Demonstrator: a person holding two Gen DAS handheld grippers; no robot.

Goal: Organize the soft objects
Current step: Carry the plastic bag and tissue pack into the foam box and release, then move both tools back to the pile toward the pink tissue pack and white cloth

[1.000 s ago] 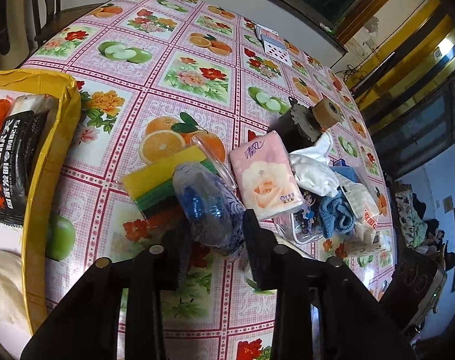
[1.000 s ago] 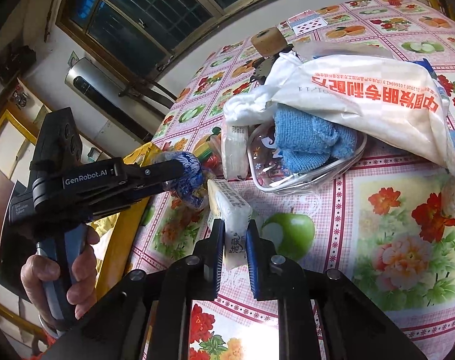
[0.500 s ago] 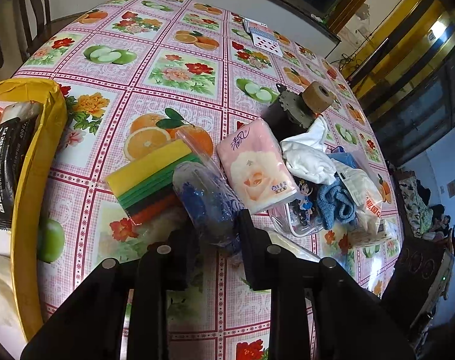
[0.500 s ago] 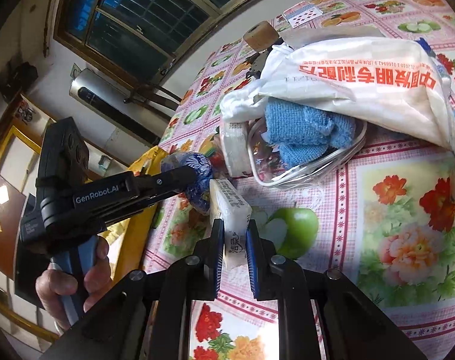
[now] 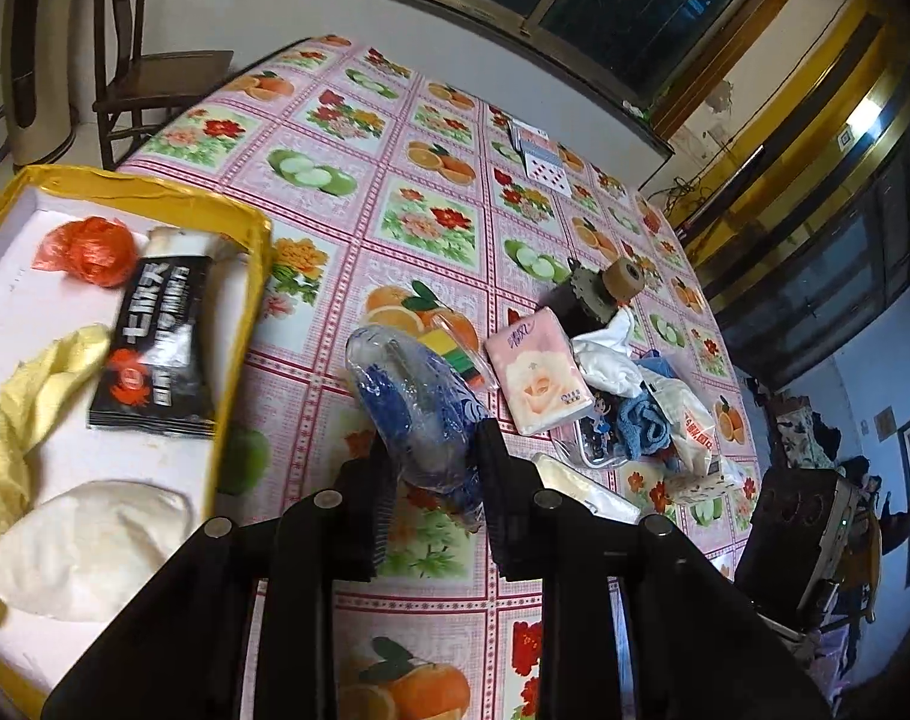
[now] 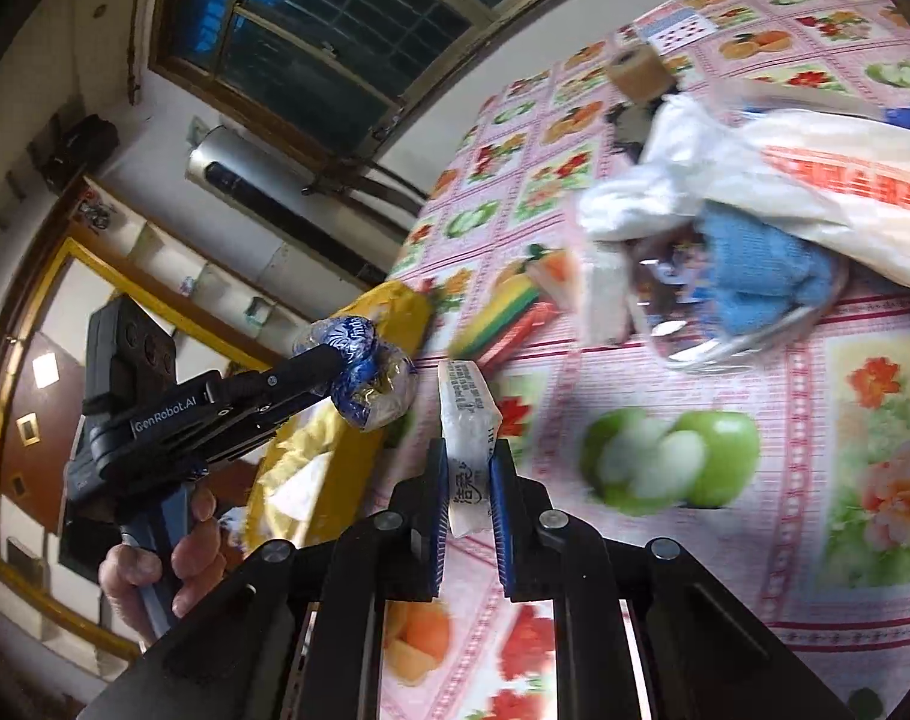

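The left wrist view looks forward and down along the left tool (image 5: pixel 434 462), from above the desk (image 5: pixel 395 180), with its fingers close at the bottom edge. It faces the far wall and window; the tray (image 5: pixel 257 324) lies to its left and the pile (image 5: pixel 647 408) to its right.

The right wrist view sits lower and nearer the desk (image 6: pixel 815 360), along the right tool (image 6: pixel 467 474), and faces leftward across it. It takes in the left tool (image 6: pixel 359 378) from the side, against the tray (image 6: pixel 395 312).

Both views share the sponges (image 5: pixel 455 354) (image 6: pixel 503 318), the blue cloth (image 5: pixel 641 426) (image 6: pixel 761 270) and the tape roll (image 5: pixel 623 282) (image 6: pixel 635 69).
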